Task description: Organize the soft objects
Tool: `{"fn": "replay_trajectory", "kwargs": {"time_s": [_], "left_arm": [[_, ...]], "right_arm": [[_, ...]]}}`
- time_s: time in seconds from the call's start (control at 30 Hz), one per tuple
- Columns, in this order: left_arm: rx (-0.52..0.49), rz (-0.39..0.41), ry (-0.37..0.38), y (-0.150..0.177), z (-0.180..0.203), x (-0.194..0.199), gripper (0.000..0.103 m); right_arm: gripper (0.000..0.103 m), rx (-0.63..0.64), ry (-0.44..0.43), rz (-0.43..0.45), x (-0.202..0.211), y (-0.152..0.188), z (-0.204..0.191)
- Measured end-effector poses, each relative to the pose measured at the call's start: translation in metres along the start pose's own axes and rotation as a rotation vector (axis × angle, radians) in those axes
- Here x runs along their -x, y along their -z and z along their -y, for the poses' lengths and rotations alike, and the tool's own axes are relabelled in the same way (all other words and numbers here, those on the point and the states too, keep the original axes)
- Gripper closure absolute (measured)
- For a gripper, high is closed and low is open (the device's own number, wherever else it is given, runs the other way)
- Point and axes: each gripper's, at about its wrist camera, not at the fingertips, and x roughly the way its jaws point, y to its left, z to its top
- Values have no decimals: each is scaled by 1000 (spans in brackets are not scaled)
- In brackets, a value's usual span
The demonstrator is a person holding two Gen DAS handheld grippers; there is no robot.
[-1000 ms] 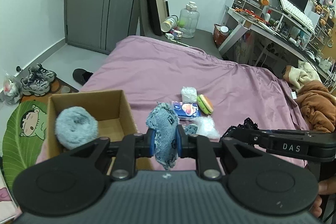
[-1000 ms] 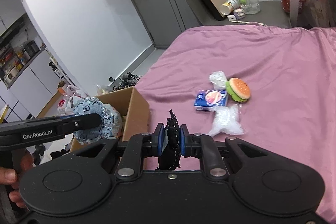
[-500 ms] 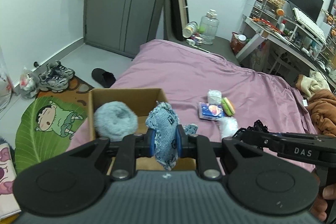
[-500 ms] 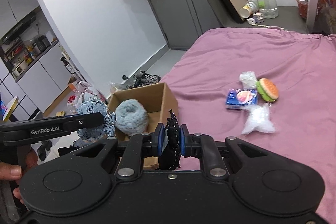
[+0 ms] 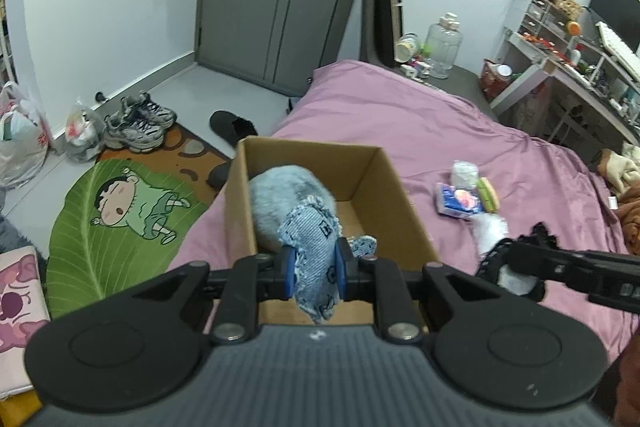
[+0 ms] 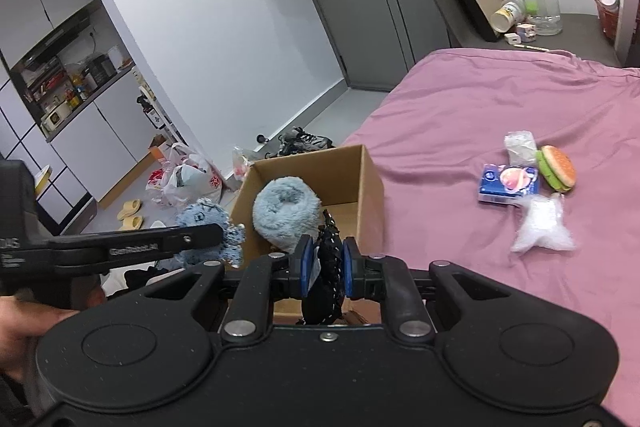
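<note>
A blue denim fabric piece with frayed edges and dark printed marks [image 5: 316, 259] is pinched between the blue pads of the left gripper [image 5: 316, 269], hanging at the near end of the open brown cardboard box [image 5: 384, 183]. In the right wrist view the same denim piece [image 6: 210, 227] sits just outside the box's left wall. Inside the box, against its left wall, lies a fluffy pale-blue round plush [image 6: 286, 213]. The right gripper [image 6: 325, 269] is pressed onto a black lacy fabric piece [image 6: 326, 275], held at the near edge of the box [image 6: 344, 167]; the left wrist view shows that lace [image 5: 504, 255] off the box's right side, over the bed.

The box stands at the left edge of the bed, on the mauve bedsheet [image 6: 500, 99]. Further toward the middle of the sheet, well apart from the box, lie a soft burger-shaped toy [image 6: 556, 169], a blue tissue packet [image 6: 508, 183] touching it, a small white wad in clear wrap [image 6: 520, 145] behind them and a crumpled clear plastic bag [image 6: 542, 225] in front.
</note>
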Motion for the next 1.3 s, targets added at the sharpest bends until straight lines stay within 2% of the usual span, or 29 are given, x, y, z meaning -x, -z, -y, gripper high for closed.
{"fn": "replay_trajectory", "kwargs": {"time_s": [0.47, 0.8, 1.1, 1.3], "left_arm": [[67, -17, 30, -2, -27, -33, 84], [43, -26, 33, -5, -24, -48, 83], [49, 28, 11, -7, -21, -35, 70], [41, 47, -7, -7, -20, -20, 56]], "right_arm": [[87, 63, -7, -13, -26, -11, -17], [87, 90, -11, -44, -42, -1, -28], [87, 80, -32, -55, -51, -8, -30], [87, 75, -50, -66, -62, -13, -31]]}}
